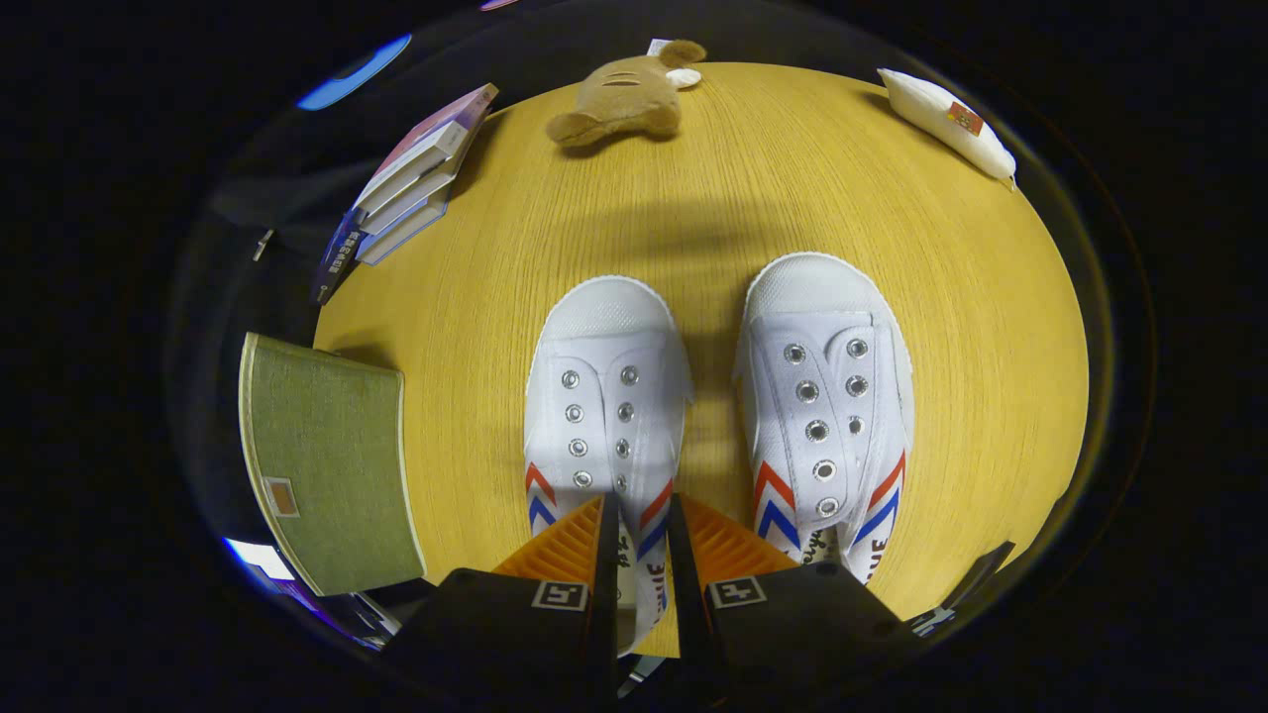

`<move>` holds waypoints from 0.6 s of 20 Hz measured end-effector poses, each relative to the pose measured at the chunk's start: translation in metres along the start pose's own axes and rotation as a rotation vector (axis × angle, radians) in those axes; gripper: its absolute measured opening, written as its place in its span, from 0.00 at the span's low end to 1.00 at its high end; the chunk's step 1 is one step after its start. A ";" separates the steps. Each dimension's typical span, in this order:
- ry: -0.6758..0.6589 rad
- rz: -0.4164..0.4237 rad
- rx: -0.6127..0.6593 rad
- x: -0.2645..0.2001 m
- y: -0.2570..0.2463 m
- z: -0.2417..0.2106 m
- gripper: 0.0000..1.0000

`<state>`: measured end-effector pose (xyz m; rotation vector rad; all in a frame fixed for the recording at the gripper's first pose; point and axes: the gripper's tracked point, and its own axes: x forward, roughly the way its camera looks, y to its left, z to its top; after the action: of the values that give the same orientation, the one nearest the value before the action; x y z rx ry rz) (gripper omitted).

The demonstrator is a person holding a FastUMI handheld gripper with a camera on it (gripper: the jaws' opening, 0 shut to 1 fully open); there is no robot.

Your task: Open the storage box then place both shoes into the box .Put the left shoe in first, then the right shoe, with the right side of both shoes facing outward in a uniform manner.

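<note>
The gripper [639,515] points down at the wooden table [515,248], its two fingers [570,540] drawn close together with only a narrow gap. In that gap sits the inner side wall of the left shoe [606,396], near the heel opening (looks pinched between the two fingers, though actual pressing contact is hard to confirm from here). The shoe's toe points away, beyond the fingertips.

The right shoe [827,396] lies just beside it, parallel, a strip of bare table between them, toe also pointing away. It is off to the side of the fingers and untouched.

The storage box [327,465], green fabric with a pale trim, sits well off on the other side of the left shoe. Its lid seems shut, but I can't say for sure.

Handling judgement: white canvas slip-ons, light, soft upper that will fold under a squeeze, stiffer rubber toe cap and sole. The collar edge by the heel is a sensible hold; the shoe will likely dangle toe-down when lifted.

Also on the table: stacked books [411,183], a plush toy [624,99], a small white pillow [946,119].
</note>
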<state>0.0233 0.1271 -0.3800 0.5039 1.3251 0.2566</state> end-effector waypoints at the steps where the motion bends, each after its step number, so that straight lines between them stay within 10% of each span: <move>1: 0.029 0.005 0.004 0.004 0.000 -0.004 0.35; 3: 0.037 0.003 0.001 0.011 -0.005 -0.005 0.36; 6: -0.007 0.059 0.096 -0.004 0.000 -0.001 0.05; 12: -0.036 0.272 0.251 -0.030 0.057 -0.001 0.05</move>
<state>0.0211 0.1624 -0.3264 0.8995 1.2591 0.3050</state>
